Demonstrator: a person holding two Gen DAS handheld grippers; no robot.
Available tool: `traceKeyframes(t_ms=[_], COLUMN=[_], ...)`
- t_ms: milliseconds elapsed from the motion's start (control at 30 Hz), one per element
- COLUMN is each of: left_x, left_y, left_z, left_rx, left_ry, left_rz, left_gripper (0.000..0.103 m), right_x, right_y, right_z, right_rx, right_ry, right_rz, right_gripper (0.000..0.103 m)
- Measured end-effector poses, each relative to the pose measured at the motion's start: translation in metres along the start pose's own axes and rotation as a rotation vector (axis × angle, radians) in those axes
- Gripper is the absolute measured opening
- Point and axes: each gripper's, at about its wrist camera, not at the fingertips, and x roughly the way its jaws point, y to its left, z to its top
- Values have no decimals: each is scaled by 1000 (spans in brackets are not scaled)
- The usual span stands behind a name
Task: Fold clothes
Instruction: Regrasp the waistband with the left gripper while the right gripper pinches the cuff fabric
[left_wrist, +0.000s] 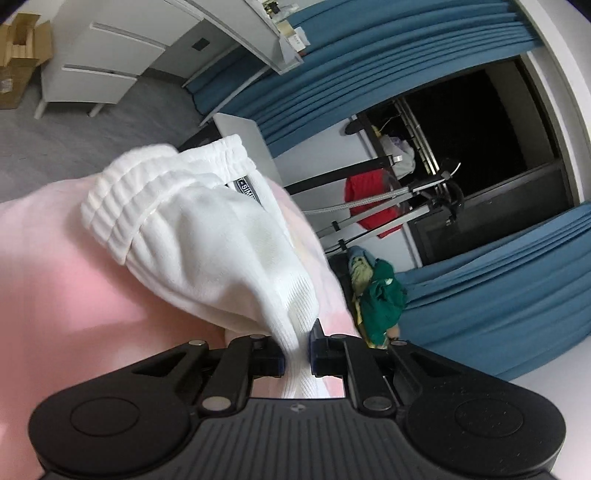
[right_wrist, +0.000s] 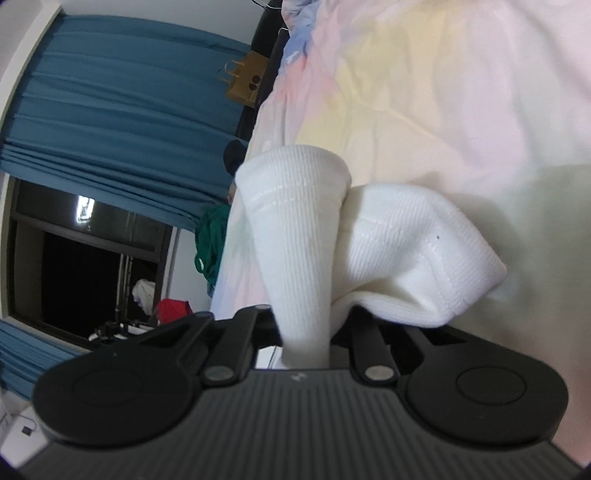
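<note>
Gripping one white garment (left_wrist: 192, 236) from two sides, a person holds a hand-held gripper in each hand above a bed. The garment looks like knitted white shorts or trousers, with a gathered elastic waistband (left_wrist: 166, 173) and a small label sewn inside.

On the left, the left hand-held gripper (left_wrist: 297, 356) is clenched on a bunched edge of the white cloth, which runs down between its two black fingers. From there the garment rises away from the gripper, waistband at the far end, lifted clear of the pink bedsheet (left_wrist: 55, 280) beneath. Beyond the bed stand a white cabinet (left_wrist: 99, 70), blue curtains (left_wrist: 369, 74) around a dark window, and a heap of green clothes (left_wrist: 380, 295) at the bed's far edge.

On the right, the right hand-held gripper (right_wrist: 306, 343) is likewise clamped on the white garment (right_wrist: 295, 229). One ribbed tube of cloth, probably a leg, stands up from between its fingers, and a second fold (right_wrist: 424, 258) spills off to the right over the gripper's body. Behind it lies a pastel quilt (right_wrist: 424, 92) in pink, yellow and blue.

Holding two edges at once, with the cloth raised off the bed, most likely serves to shake it out flat or carry one half over the other. The garment is still bunched, so the folding seems to be at an early stage.
</note>
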Motion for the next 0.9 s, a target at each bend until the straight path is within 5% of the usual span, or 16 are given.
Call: traceKeyframes(t_ms=[267, 433, 633, 767, 900], left_x=[-33, -39, -55, -75, -69], left_y=[27, 12, -39, -76, -107], left_z=[-25, -37, -70, -108, -149], left_rx=[30, 139, 399, 613, 777], left_ry=[34, 46, 44, -17, -41], left_rz=[172, 249, 372, 374, 331], left_gripper=[15, 31, 53, 68, 71], right_x=[-20, -19, -20, -16, -15], right_y=[-44, -49, -51, -50, -50], right_z=[-6, -10, -10, -8, -4], right_rx=[72, 67, 40, 48, 67], right_ry=[16, 11, 16, 24, 30], right_rz=[-36, -13, 4, 7, 29], right_gripper=[15, 16, 17, 21, 22])
